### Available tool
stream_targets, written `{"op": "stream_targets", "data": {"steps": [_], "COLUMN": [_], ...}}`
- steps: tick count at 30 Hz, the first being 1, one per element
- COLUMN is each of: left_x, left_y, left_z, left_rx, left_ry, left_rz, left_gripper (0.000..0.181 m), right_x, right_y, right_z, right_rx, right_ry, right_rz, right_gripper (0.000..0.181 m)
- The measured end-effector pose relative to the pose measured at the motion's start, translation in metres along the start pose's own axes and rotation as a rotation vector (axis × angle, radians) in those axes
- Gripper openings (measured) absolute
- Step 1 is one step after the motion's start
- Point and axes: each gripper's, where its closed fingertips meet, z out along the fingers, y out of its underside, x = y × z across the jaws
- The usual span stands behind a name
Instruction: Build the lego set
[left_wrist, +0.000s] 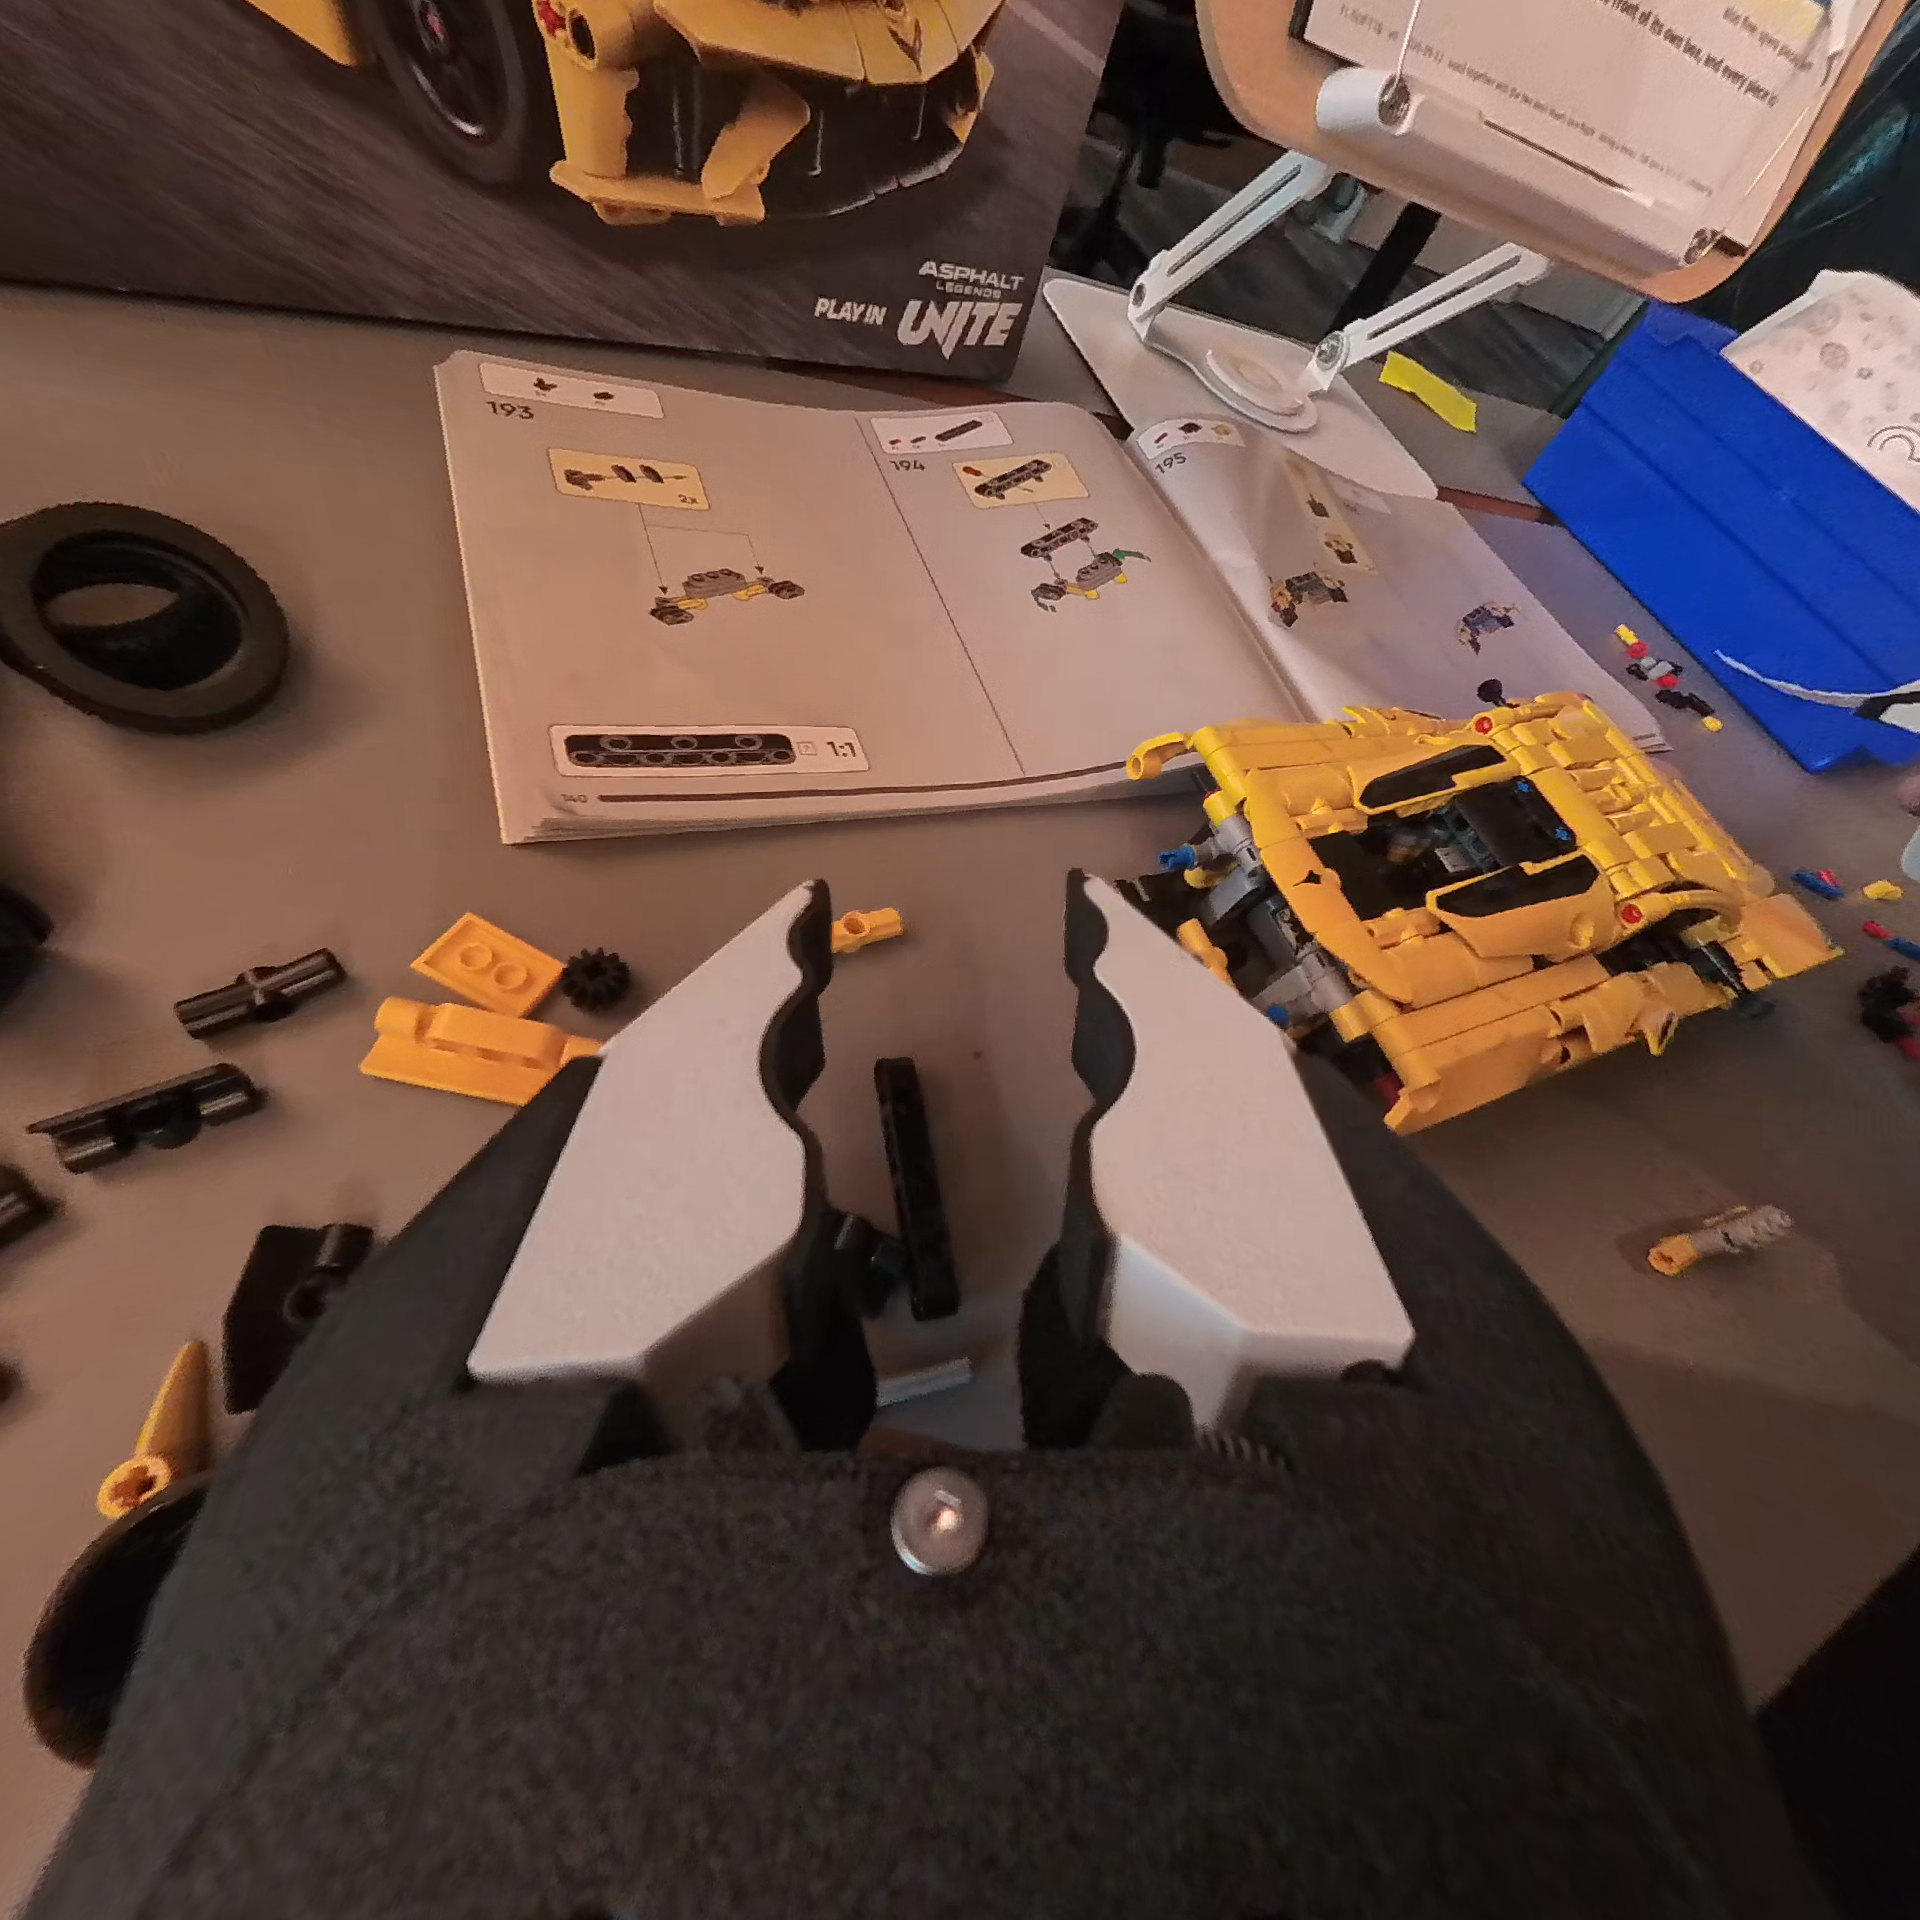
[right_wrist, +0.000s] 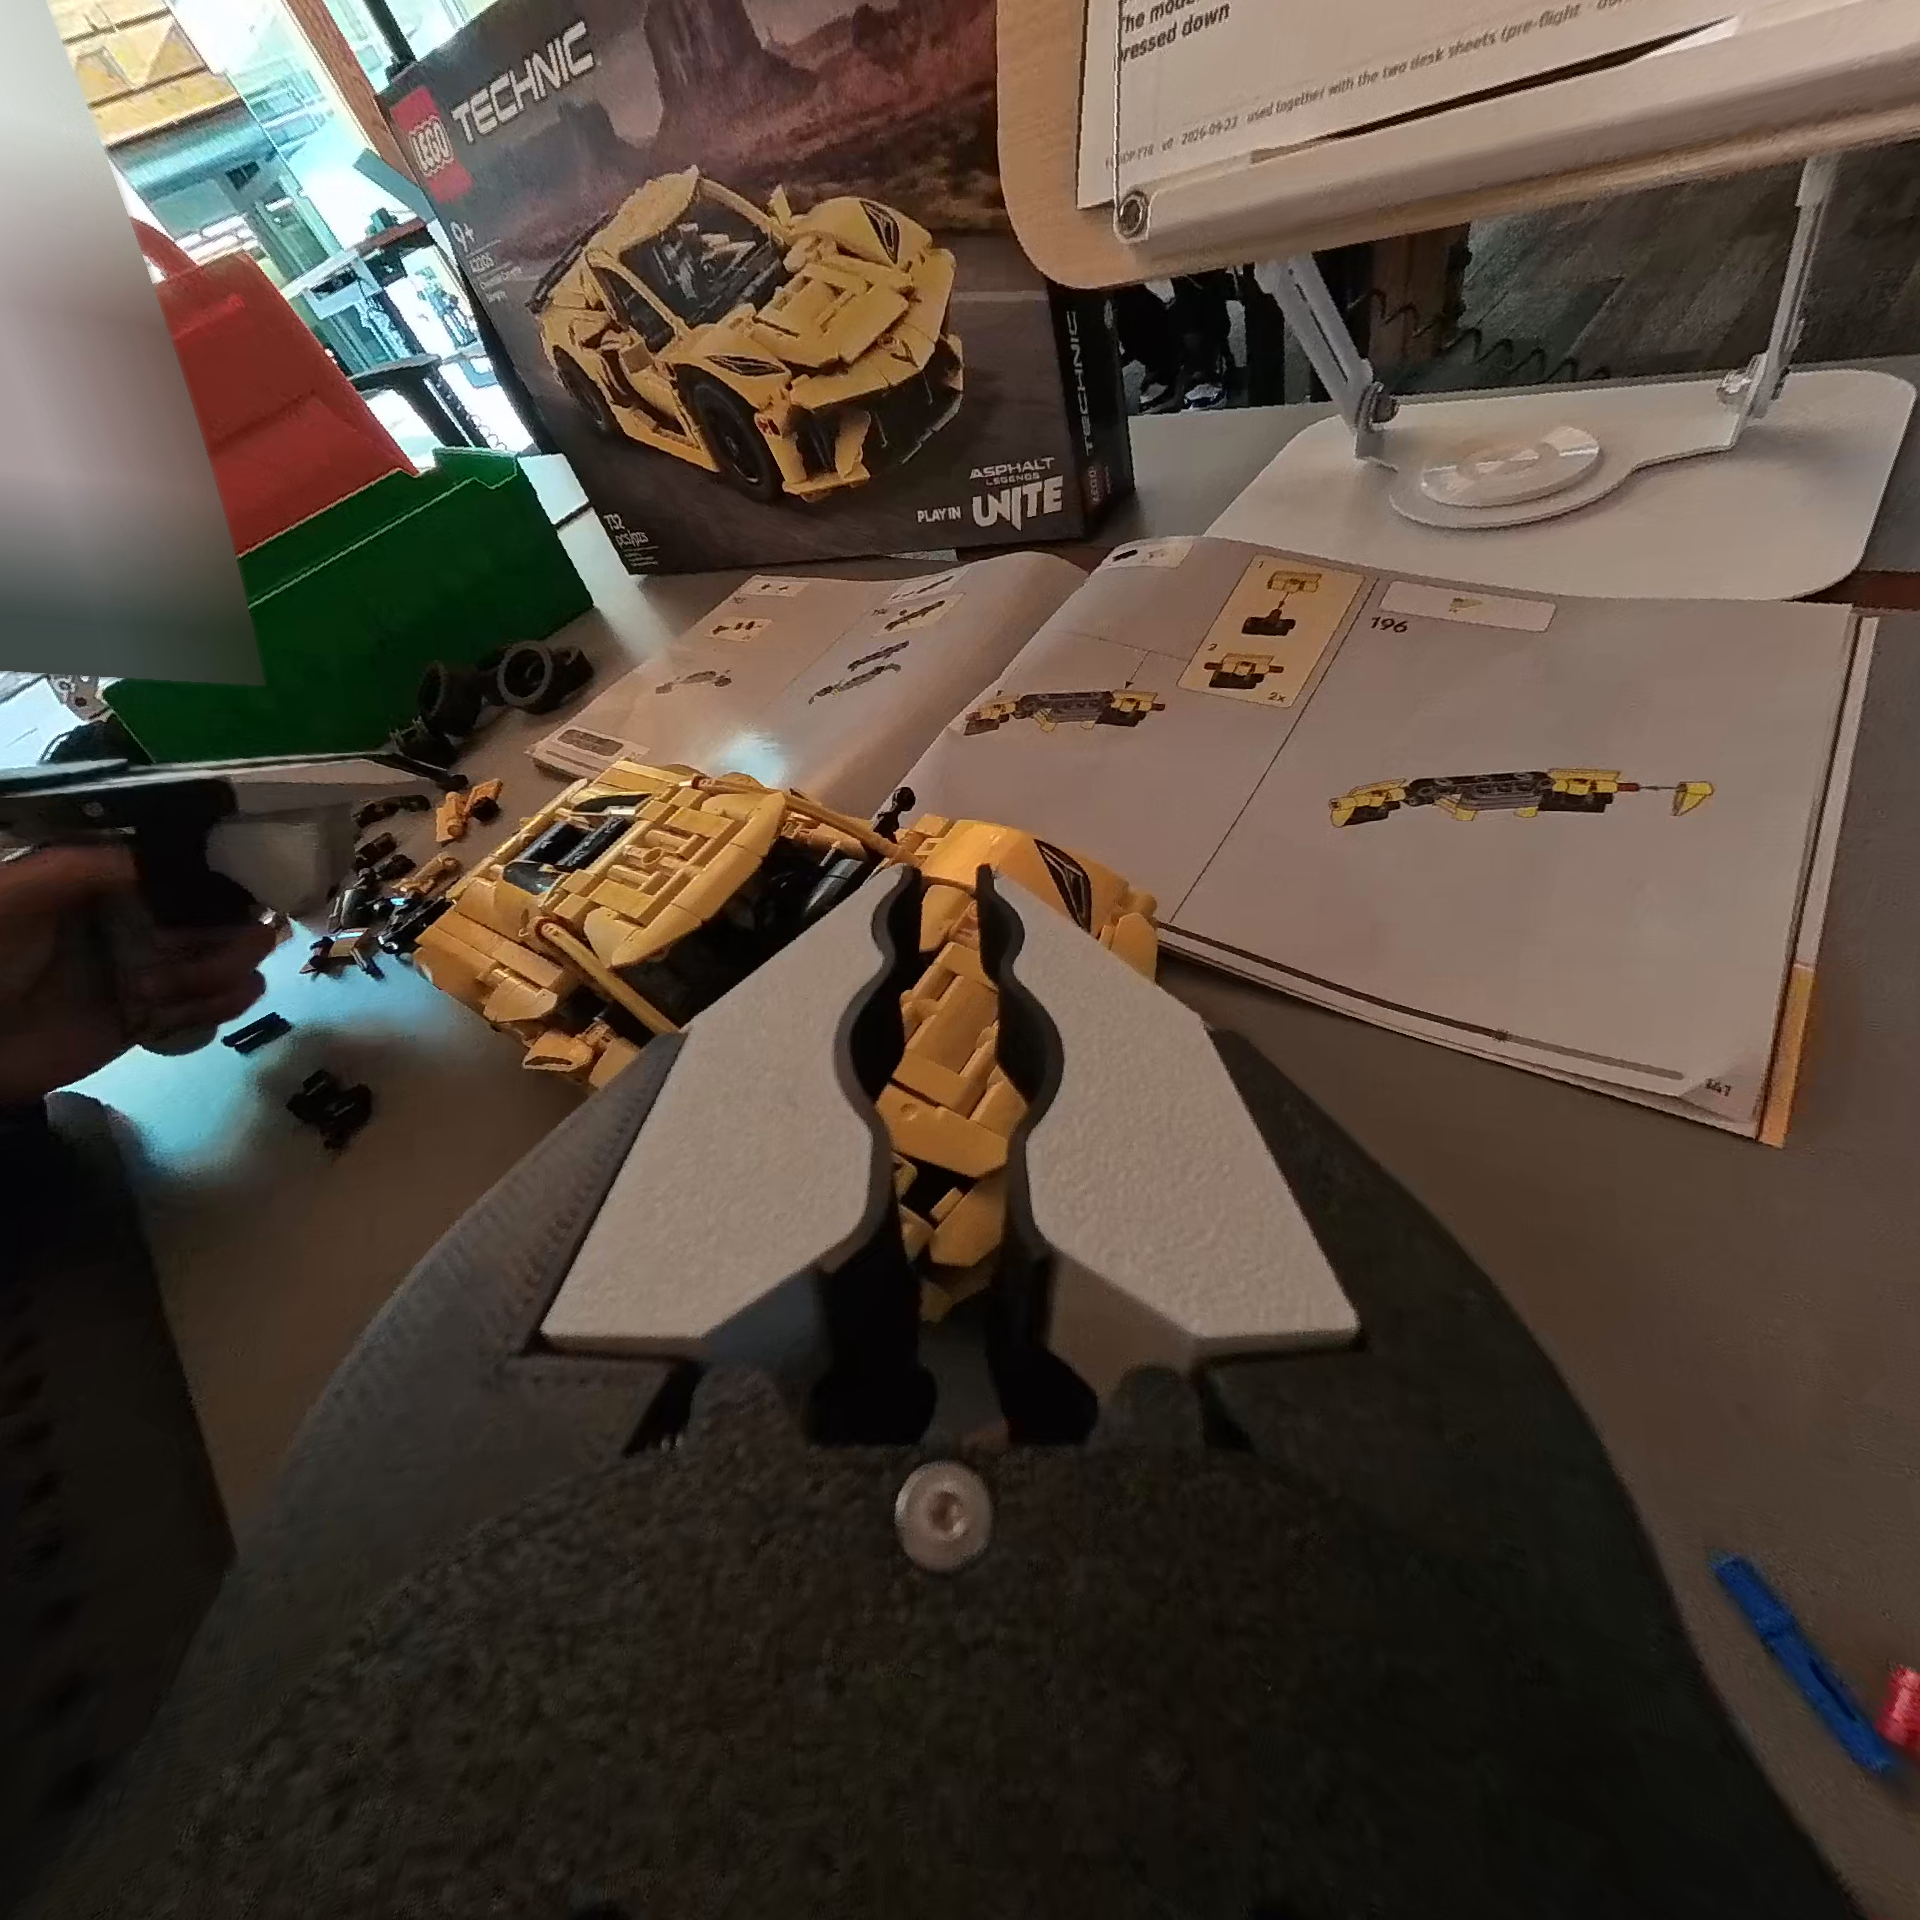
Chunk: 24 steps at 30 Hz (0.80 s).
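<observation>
- The yellow car model (left_wrist: 1475, 904) is seen lying on the table (left_wrist: 1091, 1091) just near of the open instruction booklet (left_wrist: 790, 613), its body panels, roof and rear largely assembled.
- No wheels are seen on the model; a black tyre (left_wrist: 140, 613) lies apart at the far left of the table, so the wheel fitting is judged still to be done.
- Many loose parts remain unused: a black beam (left_wrist: 914, 1184) between the left gripper's fingers, a yellow plate (left_wrist: 488, 961), a small black gear (left_wrist: 597, 977) and black connectors (left_wrist: 260, 992) to the left.
- The booklet is opened at a late page showing a small black-and-yellow sub-assembly; nothing like it is seen built on the table, so it is judged pending.
- The left gripper (left_wrist: 945, 914) is spread wide and empty, hovering over the black beam without touching it.
- The right gripper (right_wrist: 945, 883) is nearly pressed together, with only a narrow gap; the model's front shows between its fingers, but whether it is pinched or merely lies behind cannot be told.
- The product box (right_wrist: 790, 312) stands at the far side, and a blue bin (left_wrist: 1725, 551) sits at the far right.
</observation>
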Motion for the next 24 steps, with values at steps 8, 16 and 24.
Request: {"op": "stream_targets", "data": {"steps": [8,16,24], "left_x": [0.0018,0.0055,0.0032], "left_y": [0.0051,0.0017,-0.0017], "left_z": [0.0081,0.008,0.0059], "left_rx": [-0.013,0.007,0.024], "left_ry": [-0.063,-0.039,-0.047], "left_rz": [0.036,-0.024,-0.021], "left_gripper": [0.045,0.045,0.045], "right_x": [-0.0005,-0.0006,-0.0004], "right_y": [-0.0006,-0.0003,-0.0008], "right_z": [-0.0005,-0.0003,-0.0008], "right_rx": [0.001,0.0,0.002], "right_ry": [-0.001,-0.003,-0.004], "right_rz": [0.0,0.004,0.008], "right_gripper": [0.008,0.008,0.009]}}
